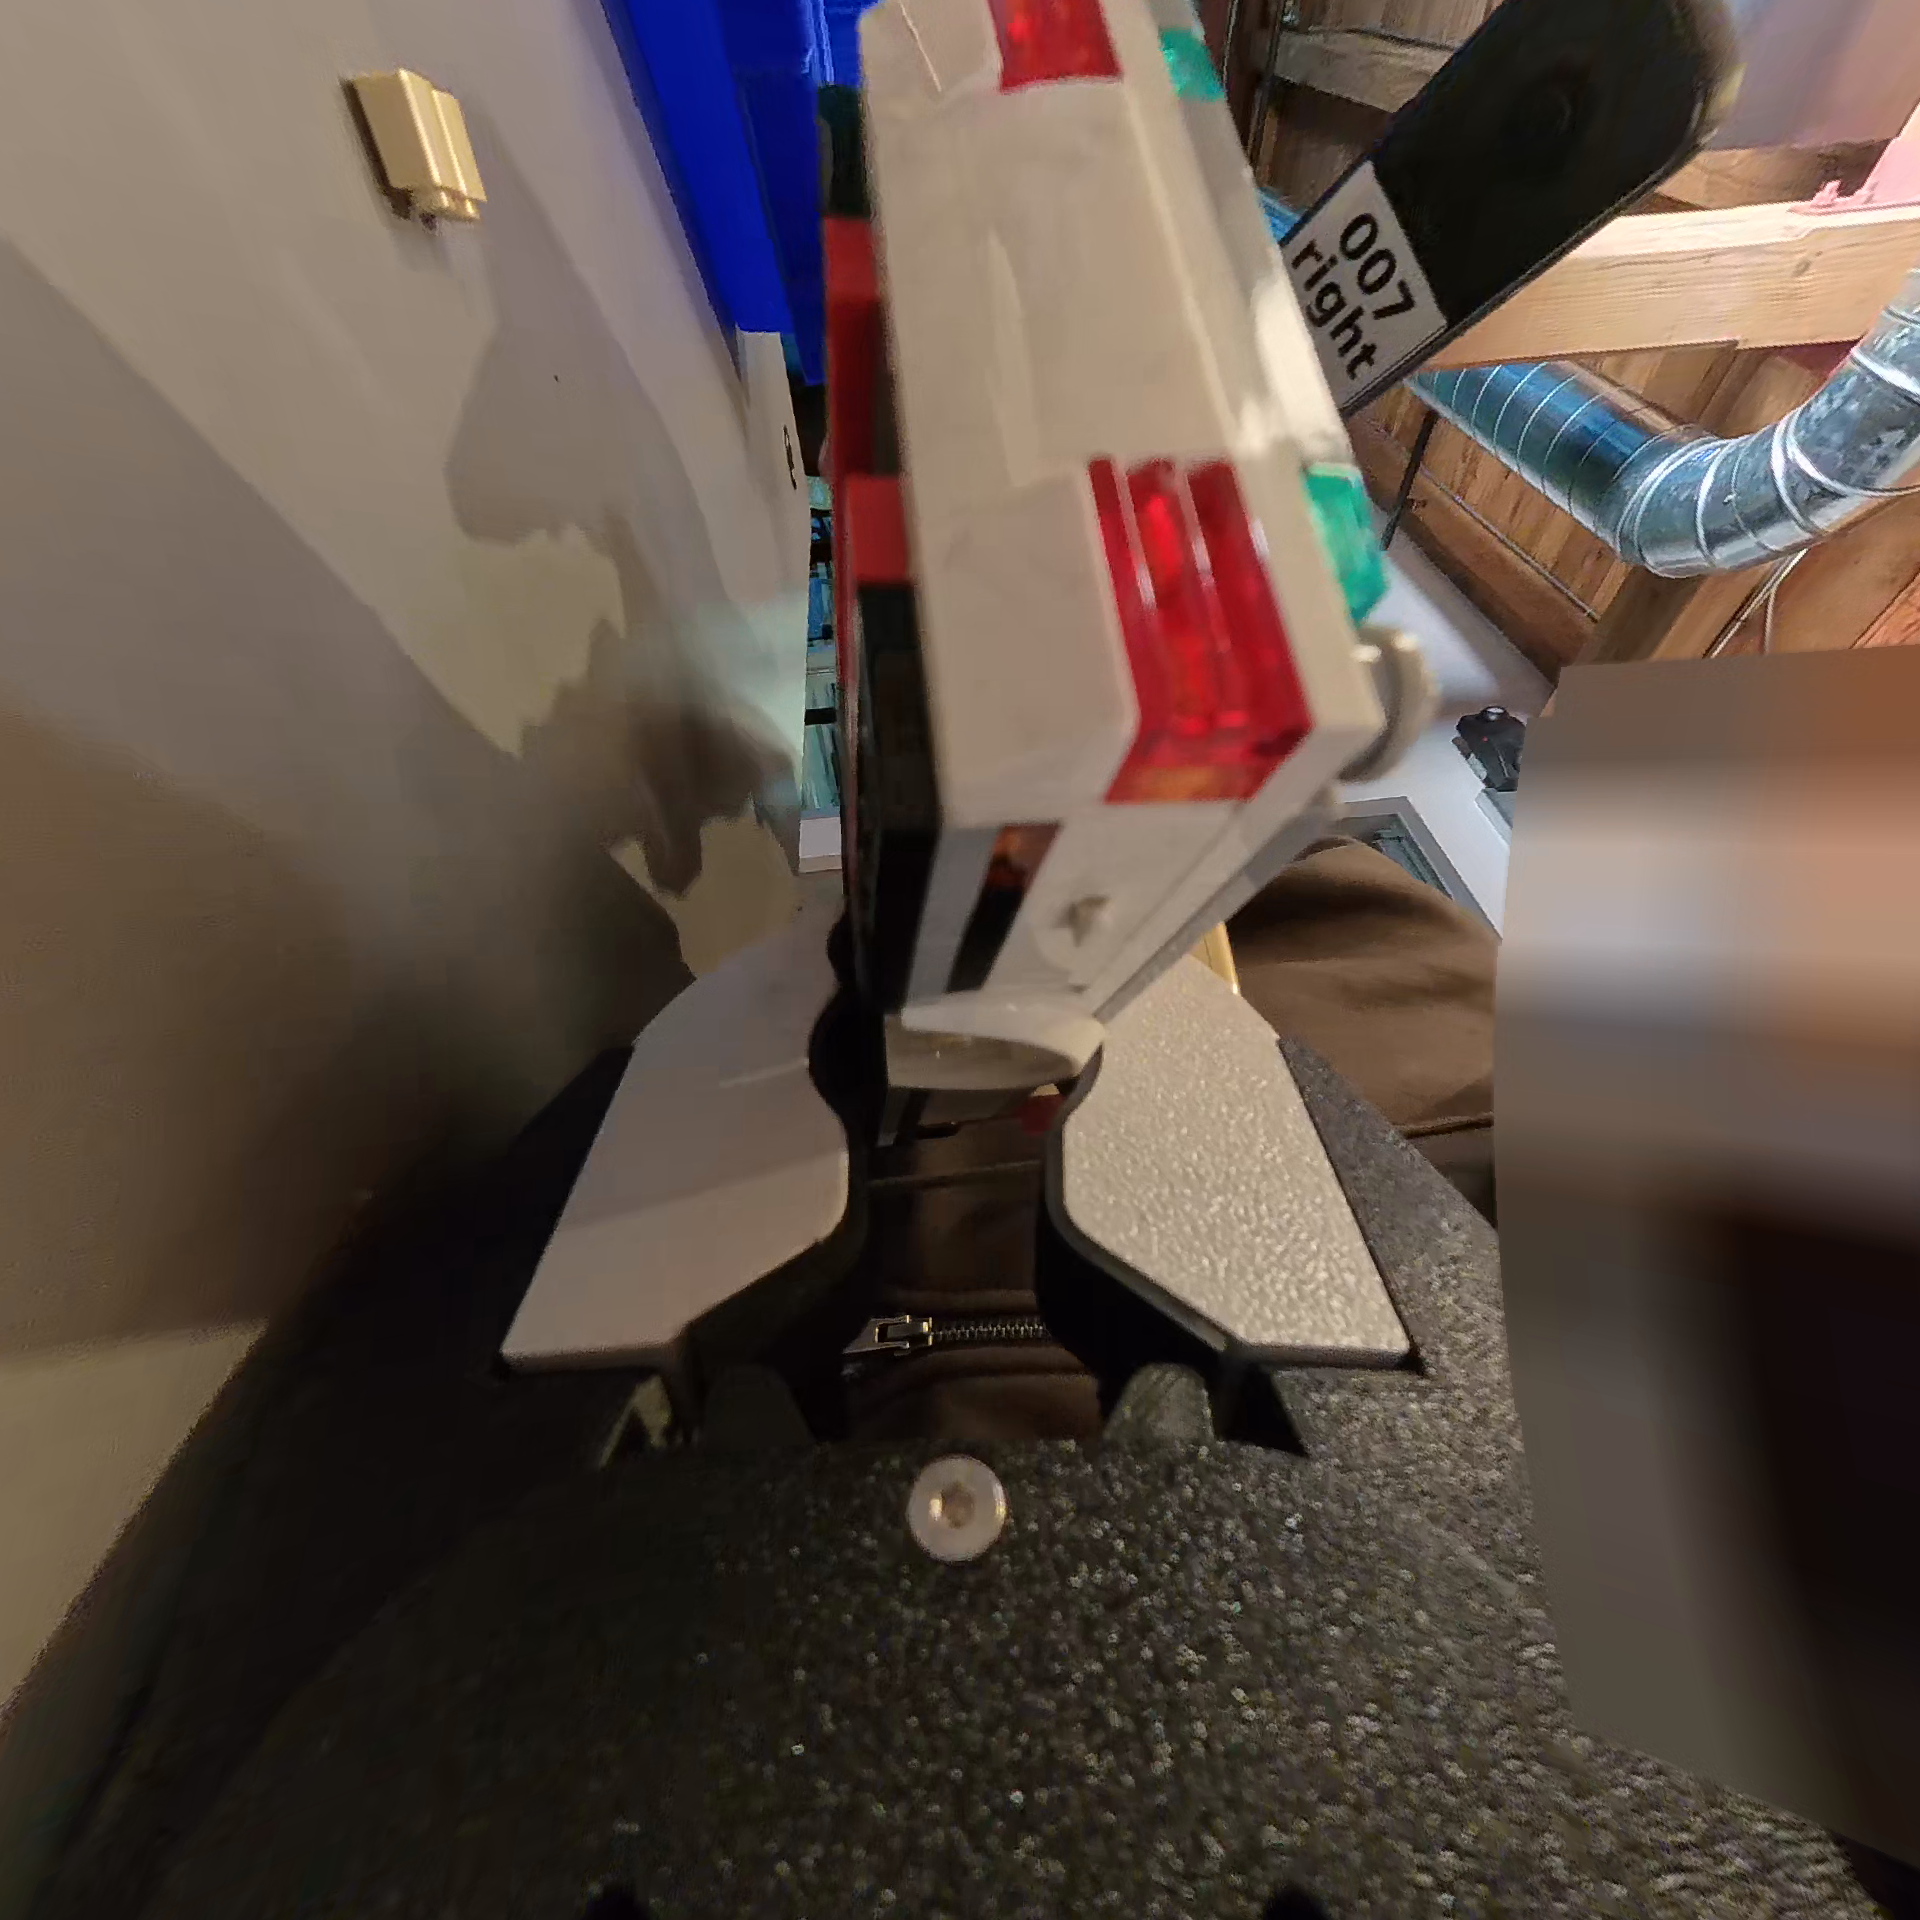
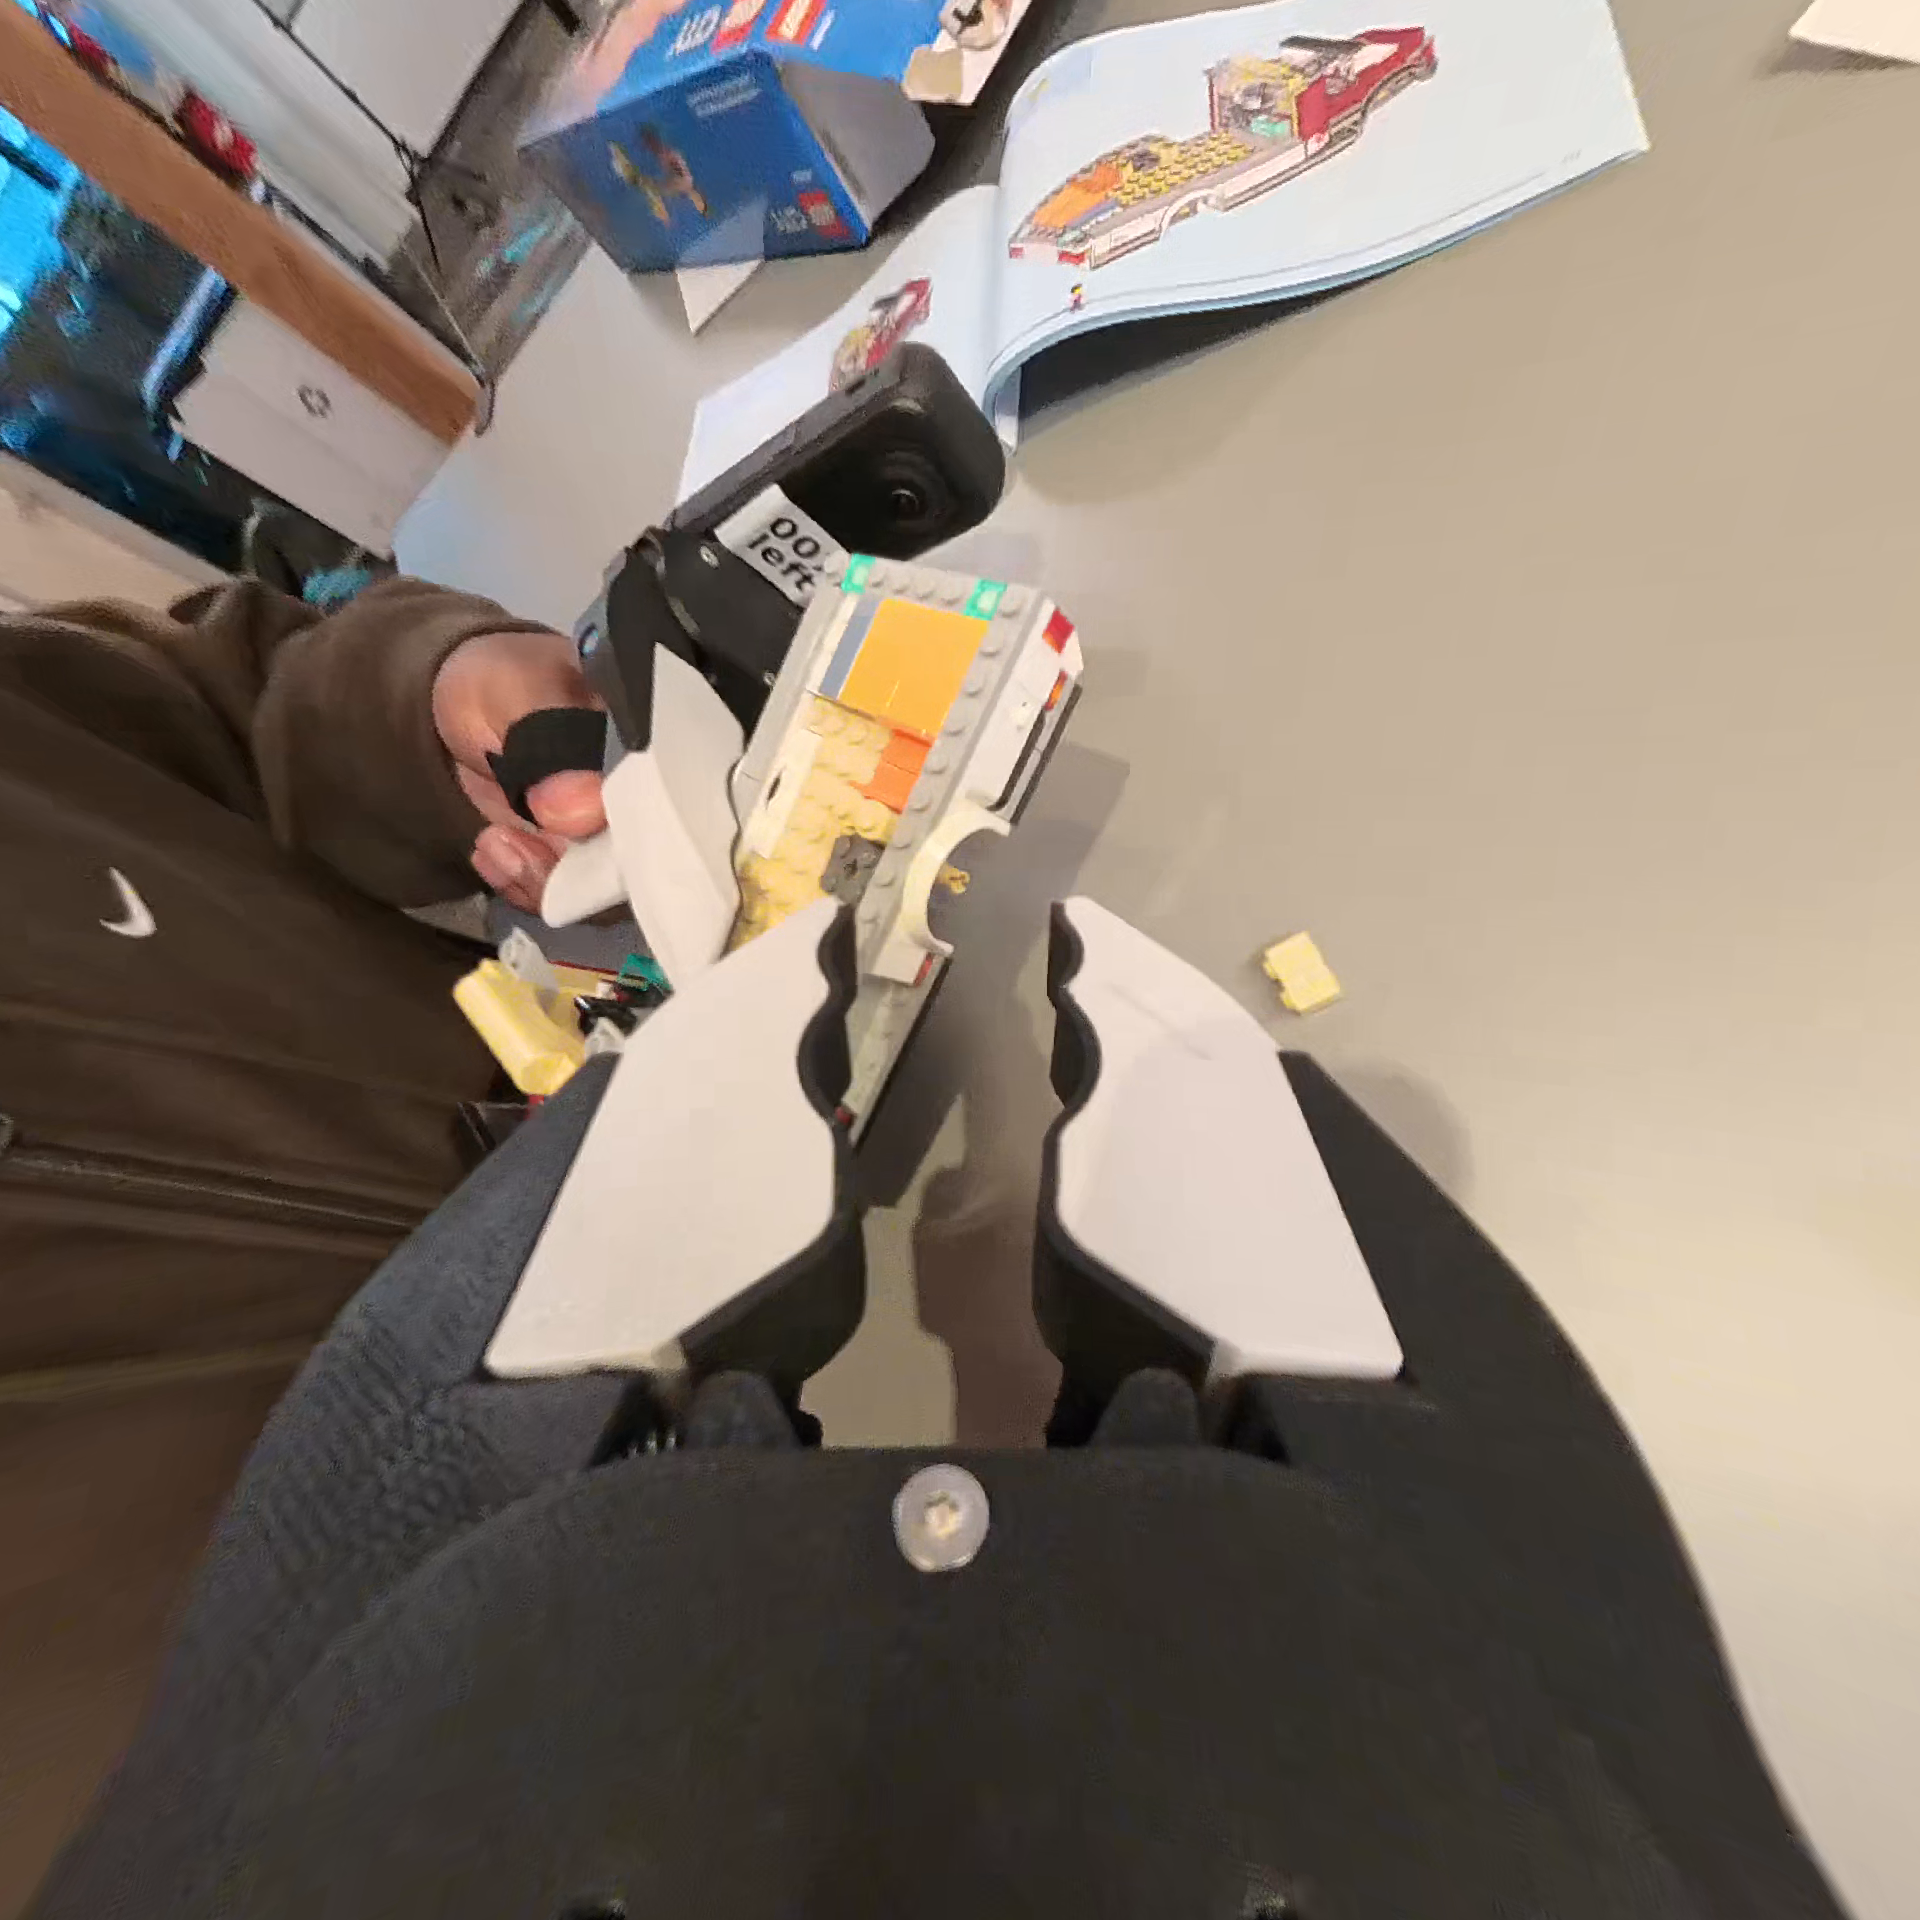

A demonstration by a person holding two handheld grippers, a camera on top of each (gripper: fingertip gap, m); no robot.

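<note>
My left gripper (image 1: 966, 997) is shut on a brick-built vehicle body (image 1: 1039, 623), white and grey with clear red and green pieces. It holds the body by one end, up in the air. In the right wrist view the same body (image 2: 914, 727) shows yellow, orange and grey studded plates, with the left gripper's white fingers (image 2: 665, 821) clamped on its left side. My right gripper (image 2: 940, 956) is open. The body's lower end lies between its jaws against the left pad, and the right pad stands clear of it. The right gripper's black camera body (image 1: 1538, 135) shows at the top right of the left wrist view.
On the grey table (image 2: 1507, 727) lie a loose pale yellow brick (image 2: 1301, 971), an open instruction booklet (image 2: 1299, 208) and a blue box (image 2: 717, 156). A pile of loose pieces (image 2: 530, 1018) sits by a person's hand (image 2: 509, 748) and brown sleeve.
</note>
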